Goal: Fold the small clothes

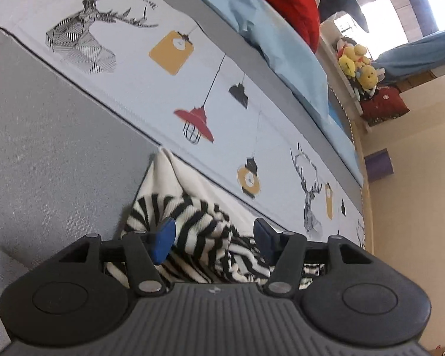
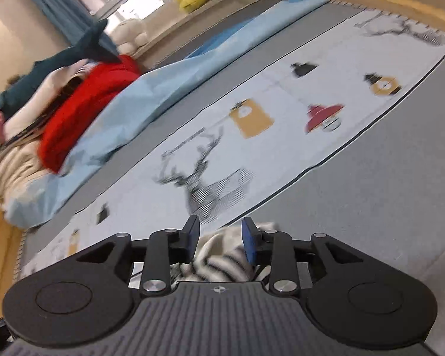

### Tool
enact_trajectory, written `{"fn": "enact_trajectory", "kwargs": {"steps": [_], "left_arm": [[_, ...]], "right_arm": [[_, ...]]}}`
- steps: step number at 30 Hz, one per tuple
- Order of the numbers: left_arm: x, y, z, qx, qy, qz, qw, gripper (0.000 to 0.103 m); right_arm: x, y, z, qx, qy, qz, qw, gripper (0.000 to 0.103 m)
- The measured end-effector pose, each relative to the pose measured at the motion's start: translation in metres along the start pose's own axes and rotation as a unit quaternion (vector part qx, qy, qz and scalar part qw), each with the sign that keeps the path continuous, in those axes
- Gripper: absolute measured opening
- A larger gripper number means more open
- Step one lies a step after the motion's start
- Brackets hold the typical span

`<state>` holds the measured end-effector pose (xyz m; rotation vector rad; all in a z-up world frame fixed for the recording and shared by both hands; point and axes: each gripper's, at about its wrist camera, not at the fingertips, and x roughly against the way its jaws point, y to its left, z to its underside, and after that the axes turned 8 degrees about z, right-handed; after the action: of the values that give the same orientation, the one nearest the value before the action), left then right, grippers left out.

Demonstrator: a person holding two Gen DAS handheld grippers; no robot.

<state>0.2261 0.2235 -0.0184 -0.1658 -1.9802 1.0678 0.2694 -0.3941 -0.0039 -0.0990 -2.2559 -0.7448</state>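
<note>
A small black-and-white striped garment (image 1: 198, 222) lies bunched on the grey bed cover (image 1: 50, 136), with a plain white part reaching toward the printed band. My left gripper (image 1: 213, 238) hangs just over it, open, and the blue pads (image 1: 163, 237) stand well apart on either side of the striped folds without pressing them. In the right wrist view the same garment (image 2: 219, 252) shows blurred beneath my right gripper (image 2: 221, 237). Its jaws stand open with a clear gap, and the cloth sits low between them, touched by neither pad.
A white printed band (image 1: 192, 89) with deer and lamps crosses the cover. Beyond it lie a light blue sheet (image 1: 276, 47), a red quilt (image 2: 83, 103) and a dark plush shark (image 2: 74, 56). Yellow plush toys (image 1: 356, 62) sit on a shelf by the window.
</note>
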Motion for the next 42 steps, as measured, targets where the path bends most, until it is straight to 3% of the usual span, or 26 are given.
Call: {"fn": "enact_trajectory", "kwargs": {"steps": [2,7,9,14,16,17,18,20,21,24,27,32,37,40,42], "left_arm": [[-0.006,-0.004,0.007,-0.007,0.016,-0.002,0.9999,0.063],[-0.027,-0.013,0.021,-0.026,0.048,-0.019,0.9983,0.063],[-0.035,-0.014,0.022,-0.024,0.050,-0.023,0.9982,0.063],[-0.048,-0.014,0.022,-0.015,0.047,-0.041,0.9980,0.061],[-0.054,-0.014,0.022,-0.022,0.046,-0.055,0.9972,0.048],[-0.056,-0.013,0.021,-0.025,0.045,-0.065,0.9965,0.033],[-0.059,-0.011,0.020,-0.026,0.044,-0.075,0.9959,0.025],[-0.058,-0.013,0.018,-0.031,0.030,-0.080,0.9958,0.022],[-0.057,-0.015,0.016,-0.038,0.023,-0.081,0.9957,0.021],[-0.054,-0.024,0.009,-0.055,-0.002,-0.076,0.9956,0.019],[-0.049,-0.027,-0.001,-0.050,-0.033,-0.050,0.9970,0.018],[-0.048,-0.040,-0.016,-0.054,-0.080,-0.015,0.9952,0.018],[-0.053,-0.039,-0.032,-0.010,-0.106,-0.001,0.9943,0.022],[-0.052,-0.036,-0.040,0.006,-0.112,0.025,0.9934,0.034],[-0.048,-0.040,-0.041,-0.009,-0.116,0.035,0.9926,0.052]], "right_arm": [[-0.003,0.002,0.007,0.016,0.025,-0.011,1.000,0.035],[-0.021,0.011,0.025,0.036,0.086,-0.022,0.995,0.050],[-0.026,0.018,0.030,0.049,0.093,-0.011,0.994,0.054],[-0.036,0.020,0.035,0.046,0.106,0.047,0.992,0.054],[-0.038,0.019,0.035,0.041,0.111,0.050,0.992,0.054],[-0.040,0.019,0.036,0.044,0.113,0.051,0.991,0.054],[-0.042,0.019,0.036,0.049,0.116,0.054,0.991,0.054],[-0.046,0.018,0.039,0.050,0.118,0.062,0.990,0.054],[-0.048,0.018,0.038,0.045,0.115,0.062,0.990,0.053],[-0.050,0.019,0.033,0.024,0.098,0.048,0.994,0.021],[-0.046,0.029,0.024,0.010,0.053,0.017,0.998,0.011],[-0.043,0.038,0.000,-0.033,-0.019,-0.039,0.999,0.010],[-0.060,0.049,-0.016,-0.048,-0.035,-0.042,0.997,0.011],[-0.077,0.049,-0.021,-0.058,-0.018,-0.017,0.998,0.016],[-0.082,0.045,-0.020,-0.067,-0.015,0.002,0.998,0.018]]}}
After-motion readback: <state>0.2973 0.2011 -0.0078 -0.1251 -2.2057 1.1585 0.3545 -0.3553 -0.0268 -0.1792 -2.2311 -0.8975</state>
